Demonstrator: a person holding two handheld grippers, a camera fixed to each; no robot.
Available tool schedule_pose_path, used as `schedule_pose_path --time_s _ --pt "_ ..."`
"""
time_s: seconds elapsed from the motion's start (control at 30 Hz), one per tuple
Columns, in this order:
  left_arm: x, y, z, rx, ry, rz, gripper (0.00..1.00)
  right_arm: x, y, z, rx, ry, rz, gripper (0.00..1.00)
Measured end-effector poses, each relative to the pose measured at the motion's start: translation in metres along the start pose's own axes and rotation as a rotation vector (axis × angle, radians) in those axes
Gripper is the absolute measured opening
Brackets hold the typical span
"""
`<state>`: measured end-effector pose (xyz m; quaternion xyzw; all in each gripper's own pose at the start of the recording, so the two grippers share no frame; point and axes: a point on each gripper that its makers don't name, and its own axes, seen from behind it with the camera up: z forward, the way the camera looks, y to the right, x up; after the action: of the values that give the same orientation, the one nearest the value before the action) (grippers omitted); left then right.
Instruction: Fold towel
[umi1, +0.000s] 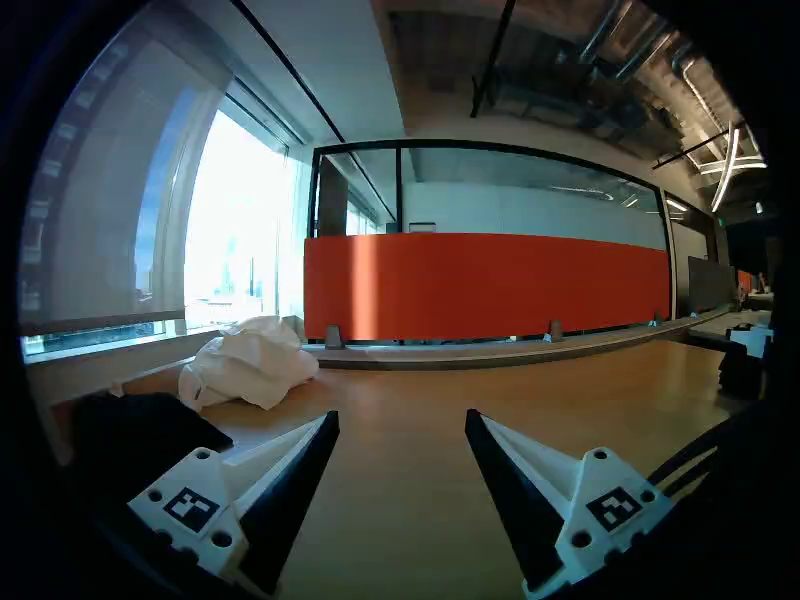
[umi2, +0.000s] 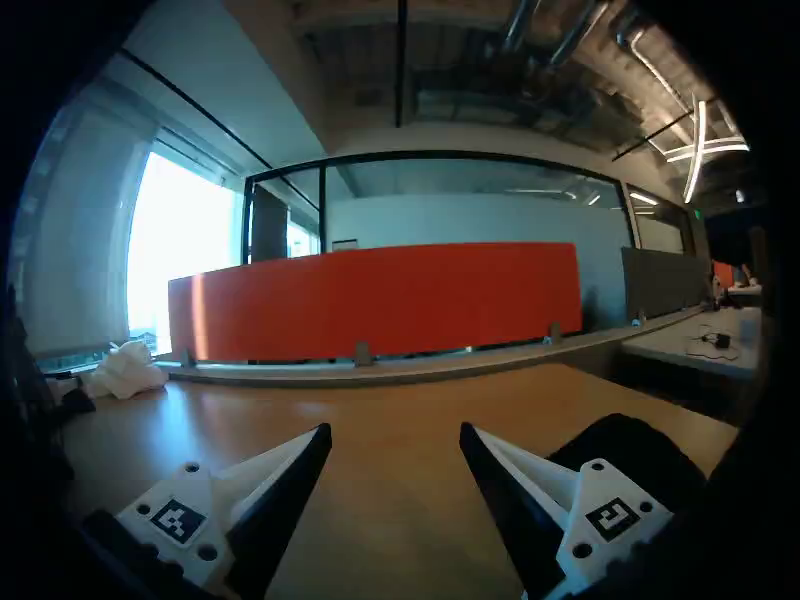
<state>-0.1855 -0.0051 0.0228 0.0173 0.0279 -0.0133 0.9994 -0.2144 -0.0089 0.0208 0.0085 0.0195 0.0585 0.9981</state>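
A crumpled white towel (umi1: 250, 362) lies in a heap on the wooden table (umi1: 420, 440), at the far left by the window. My left gripper (umi1: 402, 425) is open and low over the table, with the towel ahead of it to the left and nothing between its fingers. In the right gripper view the same towel (umi2: 127, 371) is small and far off at the left. My right gripper (umi2: 395, 432) is also open over the bare table (umi2: 400, 420), holding nothing.
An orange divider panel (umi1: 480, 285) runs along the table's far edge. A dark object (umi1: 140, 425) lies near the left gripper's left finger. Another dark, soft-looking object (umi2: 625, 450) lies by the right gripper's right finger. A bright window (umi1: 235, 230) is at the left.
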Motion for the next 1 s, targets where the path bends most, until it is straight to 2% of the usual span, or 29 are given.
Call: schedule_pose_path --time_s 0.3,1.0 --pt "0.000 0.000 0.000 0.000 0.000 0.000 0.93 -0.006 -0.011 0.001 -0.001 -0.003 -0.073 1.00" --pt "0.001 0.000 0.000 0.000 0.000 0.000 0.93 -0.006 -0.012 0.000 0.002 -0.003 -0.069 1.00"
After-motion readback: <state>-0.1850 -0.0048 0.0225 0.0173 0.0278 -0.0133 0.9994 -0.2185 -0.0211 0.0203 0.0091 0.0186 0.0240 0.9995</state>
